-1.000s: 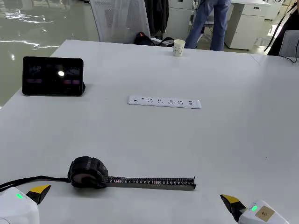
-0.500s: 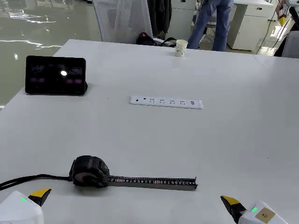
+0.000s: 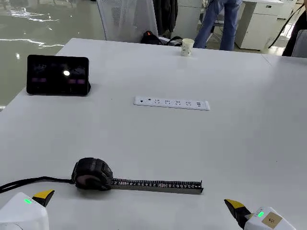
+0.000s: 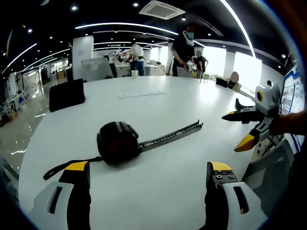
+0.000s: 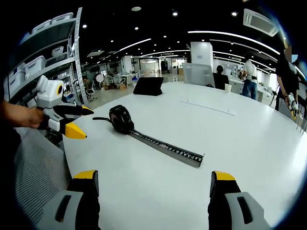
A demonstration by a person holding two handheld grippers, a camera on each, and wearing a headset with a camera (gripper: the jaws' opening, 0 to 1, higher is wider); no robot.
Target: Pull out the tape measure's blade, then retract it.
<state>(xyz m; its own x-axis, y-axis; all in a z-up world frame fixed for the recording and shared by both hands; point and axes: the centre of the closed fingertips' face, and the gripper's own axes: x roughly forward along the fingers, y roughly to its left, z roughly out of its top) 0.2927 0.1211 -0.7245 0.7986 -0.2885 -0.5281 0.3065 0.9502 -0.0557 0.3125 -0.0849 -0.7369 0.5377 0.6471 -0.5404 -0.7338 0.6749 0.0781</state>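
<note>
White table (image 3: 192,143), matte and level, carries all items noted. Tape measure (image 3: 92,174): black case lying on its side near the person's edge of the table, left of centre in the head view. Blade (image 3: 158,184) drawn out of the case and lying flat on the table, running rightward, with the end hook (image 3: 201,186) resting on the surface. A black wrist strap (image 3: 29,182) trails leftward from the case.

Left tongs (image 4: 148,167): jaws spread wide, nothing between them, facing the case and clear of it. Right tongs (image 5: 154,175): jaws likewise spread wide and empty, facing the blade's hook end from a short way off, no contact. In the head view a yellow tip shows at each lower corner, with the tape measure between them.

Other items, well apart from the work: dark tablet (image 3: 57,75) propped upright at the left, white power strip (image 3: 171,102) lying mid-table, paper cup (image 3: 187,47) near the far edge. A person in jeans (image 3: 221,19) stands beyond the table.
</note>
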